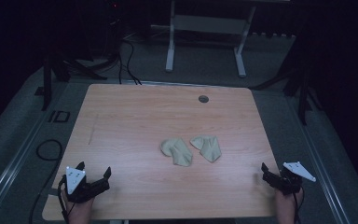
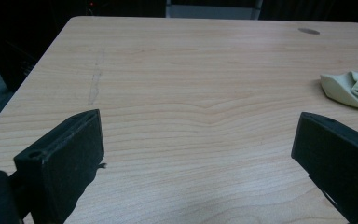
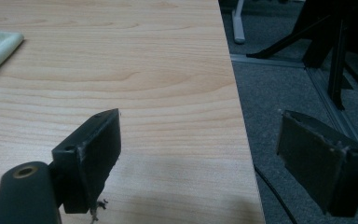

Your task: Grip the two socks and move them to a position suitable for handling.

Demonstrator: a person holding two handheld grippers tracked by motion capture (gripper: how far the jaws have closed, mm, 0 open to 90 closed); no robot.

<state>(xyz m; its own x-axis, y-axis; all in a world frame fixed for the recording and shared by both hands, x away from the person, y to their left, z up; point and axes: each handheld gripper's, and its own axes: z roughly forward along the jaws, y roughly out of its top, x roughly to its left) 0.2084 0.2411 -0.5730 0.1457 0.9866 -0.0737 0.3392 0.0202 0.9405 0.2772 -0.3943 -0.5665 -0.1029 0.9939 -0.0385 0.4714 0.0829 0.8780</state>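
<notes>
Dark floor and black stands ring the pale wooden table, which carries a small grey grommet hole near its far edge. At the near left corner the left gripper rests low with its jaws spread wide and nothing between them. Near the middle lie two small beige socks: the left sock and, just beside it but apart, the right sock, both flat and slightly crumpled. At the near right edge the right gripper hangs half over the table's side, jaws likewise parted and empty. Judging by this, the work on the socks has not begun: neither is touched, and reaching, grasping and pairing all remain.
</notes>
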